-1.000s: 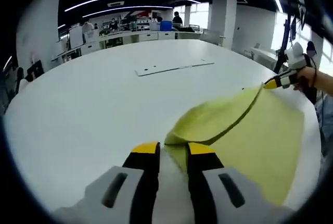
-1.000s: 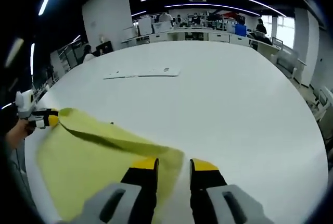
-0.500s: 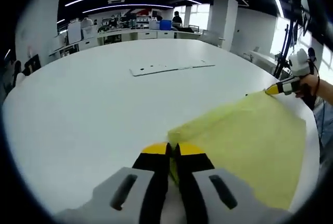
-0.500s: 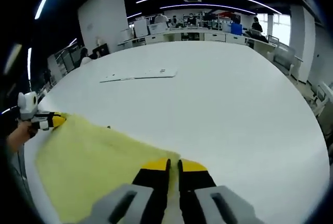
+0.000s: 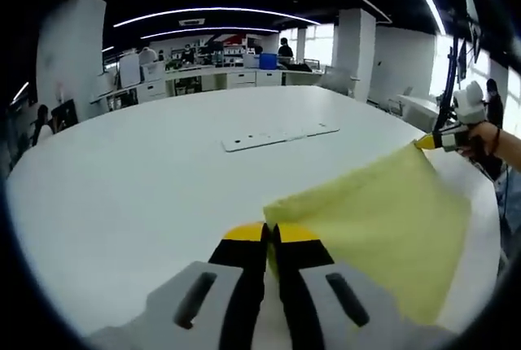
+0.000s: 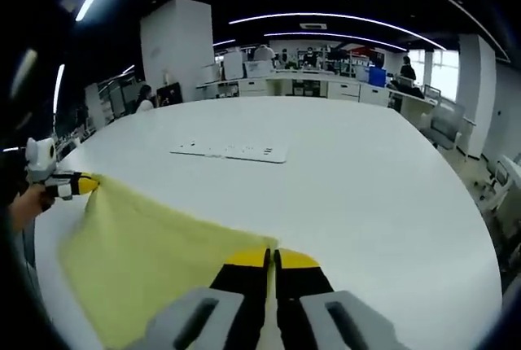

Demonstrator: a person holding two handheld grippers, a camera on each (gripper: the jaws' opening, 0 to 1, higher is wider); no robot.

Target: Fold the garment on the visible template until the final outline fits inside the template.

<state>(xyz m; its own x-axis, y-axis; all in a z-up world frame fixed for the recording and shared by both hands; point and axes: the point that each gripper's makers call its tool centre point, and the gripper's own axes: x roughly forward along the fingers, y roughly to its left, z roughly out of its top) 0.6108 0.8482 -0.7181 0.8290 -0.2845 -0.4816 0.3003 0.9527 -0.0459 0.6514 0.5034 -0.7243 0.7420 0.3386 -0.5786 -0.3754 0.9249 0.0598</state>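
You have the yellow cloth point(image 5: 378, 232) point(image 6: 146, 256) stretched flat between your two tools over the near edge of the white table point(image 5: 146, 179) point(image 6: 366, 179). Your left gripper point(image 5: 270, 236) point(image 6: 81, 185) pinches one corner, jaws pressed together; your right gripper point(image 6: 271, 259) point(image 5: 426, 142) pinches the opposite corner. A flat white strip point(image 5: 281, 135) point(image 6: 229, 151) lies well beyond.

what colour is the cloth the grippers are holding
Plain pale yellow cloth, no pattern; clearest in the left gripper view.
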